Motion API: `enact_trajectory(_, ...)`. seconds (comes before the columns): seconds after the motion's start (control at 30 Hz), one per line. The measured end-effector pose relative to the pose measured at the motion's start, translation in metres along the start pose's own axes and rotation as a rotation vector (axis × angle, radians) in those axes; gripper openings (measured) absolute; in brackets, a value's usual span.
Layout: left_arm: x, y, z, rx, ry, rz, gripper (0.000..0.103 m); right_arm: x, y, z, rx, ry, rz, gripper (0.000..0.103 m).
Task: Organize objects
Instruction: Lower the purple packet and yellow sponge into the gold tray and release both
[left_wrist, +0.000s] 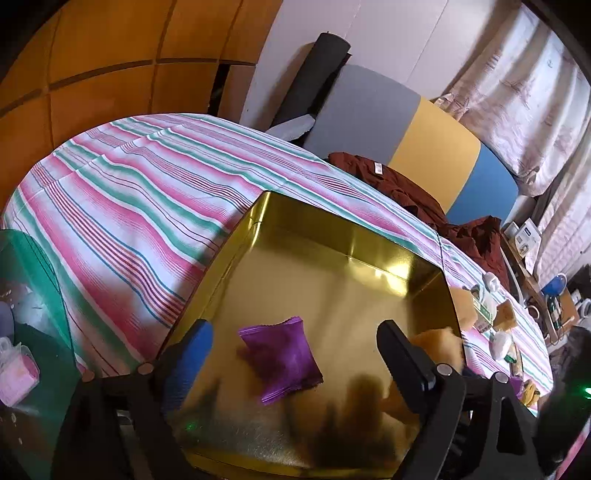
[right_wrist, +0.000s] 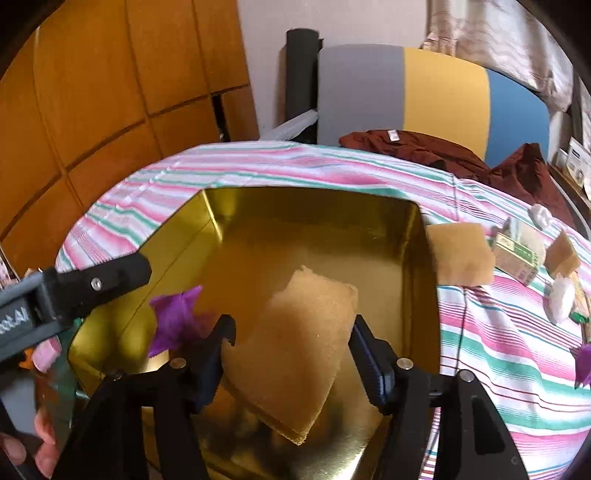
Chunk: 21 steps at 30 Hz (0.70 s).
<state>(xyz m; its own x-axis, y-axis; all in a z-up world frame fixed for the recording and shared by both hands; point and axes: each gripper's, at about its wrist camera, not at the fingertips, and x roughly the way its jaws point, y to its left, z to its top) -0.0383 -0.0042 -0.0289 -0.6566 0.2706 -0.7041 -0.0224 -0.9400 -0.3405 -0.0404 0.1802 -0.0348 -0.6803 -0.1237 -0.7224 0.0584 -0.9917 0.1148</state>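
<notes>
1. Holding the tan packet (right_wrist: 295, 354) between the right gripper (right_wrist: 291, 350) fingers, you had it above the floor of the gold tin (right_wrist: 317, 210), tilted with one corner hanging low. I judged that this was the carry-in, with the release not yet made.
2. You had the purple packet (left_wrist: 280, 360) already lying flat on the tin floor, near the left side, which left the middle free for the tan one.
3. Your left gripper (left_wrist: 295, 350) stood with its fingers wide apart and nothing between them, hovering just over the purple packet; I read that as a drop completed.
4. Your right gripper pointed forward and down into the tin, fingers pressed on the packet's two sides. The left tool's finger (right_wrist: 118, 275) reached in from the left rim, so the two tools were near each other.
5. Outside the tin, on the striped cloth (right_wrist: 517, 350), another tan packet (right_wrist: 461, 254) lay just beside the right wall, with a green-printed box (right_wrist: 517, 254) and a white packet (right_wrist: 561, 299) farther right. These looked to be waiting their turn.
</notes>
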Motion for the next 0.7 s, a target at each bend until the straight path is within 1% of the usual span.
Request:
enact_trajectory(0.17, 0.002, -0.002, -0.003, -0.006, -0.004, -0.002, 0.095, -0.022, -0.016, -0.002, 0.068, -0.062, 0.017, 0.071)
enact_trajectory(0.23, 0.001, -0.005, -0.005, 0.002, -0.005, -0.001, 0.095, -0.025, -0.019, -0.001, 0.085, -0.073, 0.024, 0.073)
enact_trajectory(0.43, 0.003, -0.016, -0.009, 0.062, -0.005, 0.026, 0.096, -0.026, -0.02, 0.002, 0.057, -0.078, 0.012, 0.074)
enact_trajectory(0.6, 0.004, -0.018, -0.01, 0.069, -0.003, 0.017, 0.097, -0.03, -0.023, 0.001, 0.047, -0.085, -0.018, 0.074)
enact_trajectory(0.7, 0.005, -0.02, -0.012, 0.087, 0.002, 0.025, 0.097, -0.033, -0.026, 0.001, 0.052, -0.083, -0.029, 0.074)
